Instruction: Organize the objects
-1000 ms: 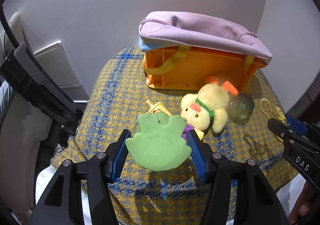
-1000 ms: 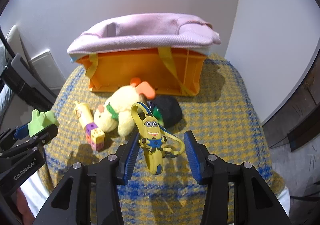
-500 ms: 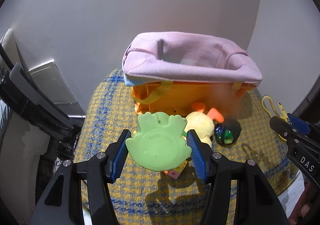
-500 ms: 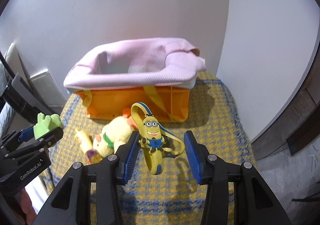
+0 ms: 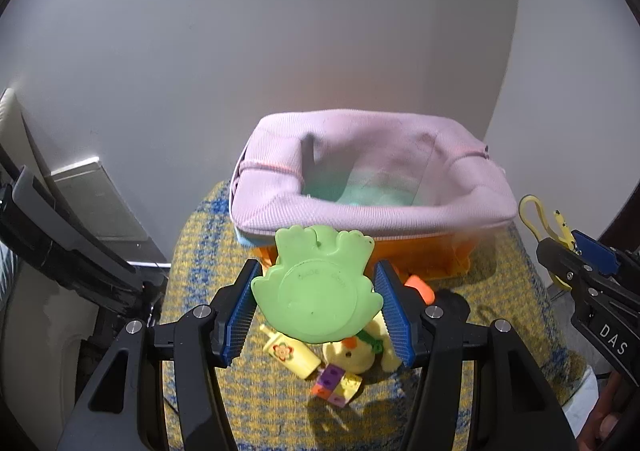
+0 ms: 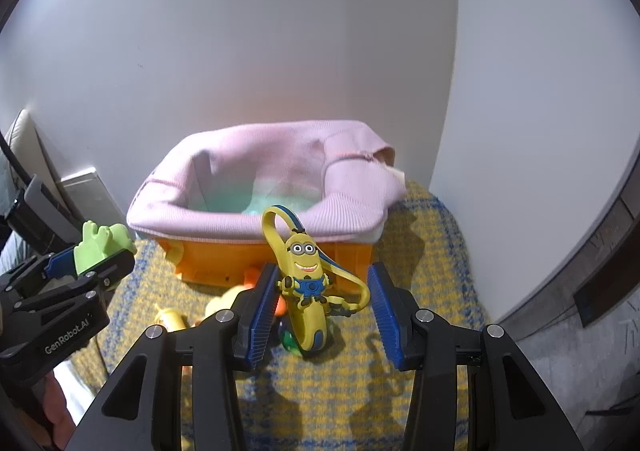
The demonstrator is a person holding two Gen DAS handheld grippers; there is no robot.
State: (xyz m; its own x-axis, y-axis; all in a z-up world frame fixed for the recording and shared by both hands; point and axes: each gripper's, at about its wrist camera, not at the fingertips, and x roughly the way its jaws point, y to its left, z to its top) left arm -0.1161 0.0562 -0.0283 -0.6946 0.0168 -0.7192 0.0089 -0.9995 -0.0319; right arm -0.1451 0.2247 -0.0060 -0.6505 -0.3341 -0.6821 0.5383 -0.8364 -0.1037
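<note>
Both grippers had risen toward the pink-lined orange bin (image 5: pixel 372 211): left gripper (image 5: pixel 316 301) clamping the green frog toy (image 5: pixel 316 291), right gripper (image 6: pixel 322 305) pinching the banana minion keychain (image 6: pixel 306 283), ready for dropping in.

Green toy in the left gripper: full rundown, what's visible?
The green toy is flat, glossy moulded plastic with a lobed, frog-like outline and a round embossed disc facing the left camera. It is clamped between the left gripper's blue ribbed pads, lifted off the cloth, just short of the basket. Only the pads touch it.
</note>
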